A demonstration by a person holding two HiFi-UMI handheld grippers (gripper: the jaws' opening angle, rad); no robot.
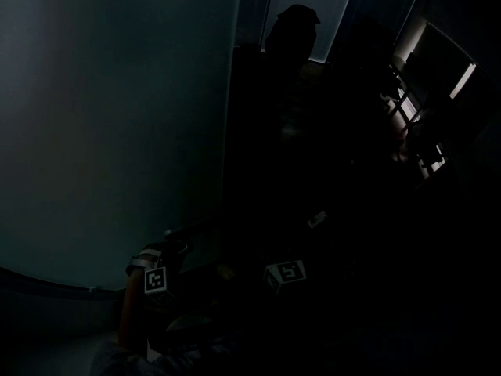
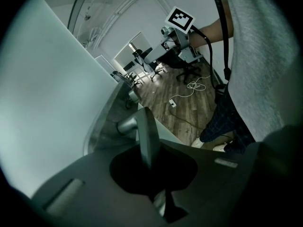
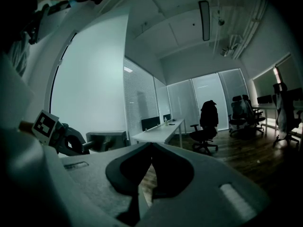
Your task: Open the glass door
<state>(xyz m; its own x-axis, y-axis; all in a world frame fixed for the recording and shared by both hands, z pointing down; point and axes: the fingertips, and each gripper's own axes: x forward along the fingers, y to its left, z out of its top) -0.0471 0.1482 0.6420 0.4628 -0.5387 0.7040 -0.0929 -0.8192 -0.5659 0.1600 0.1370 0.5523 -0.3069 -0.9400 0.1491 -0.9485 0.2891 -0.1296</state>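
The frosted glass door (image 2: 42, 103) fills the left of the left gripper view and shows as a pale panel (image 1: 109, 131) in the very dark head view. Its flat metal lever handle (image 2: 146, 134) juts from a round stub (image 2: 124, 125) on the door's edge. My left gripper (image 2: 147, 151) is shut on that handle, which runs down between its jaws. My right gripper (image 3: 150, 150) hangs in open air, jaws shut with nothing between them, facing an office room. Its marker cube (image 2: 180, 19) shows upper right in the left gripper view.
A person's trouser leg (image 2: 227, 119) stands close on the right of the handle. A white cable (image 2: 189, 86) lies on the wooden floor. Beyond are a long desk (image 3: 161, 132), office chairs (image 3: 207, 126) and glass partitions with blinds (image 3: 137, 98).
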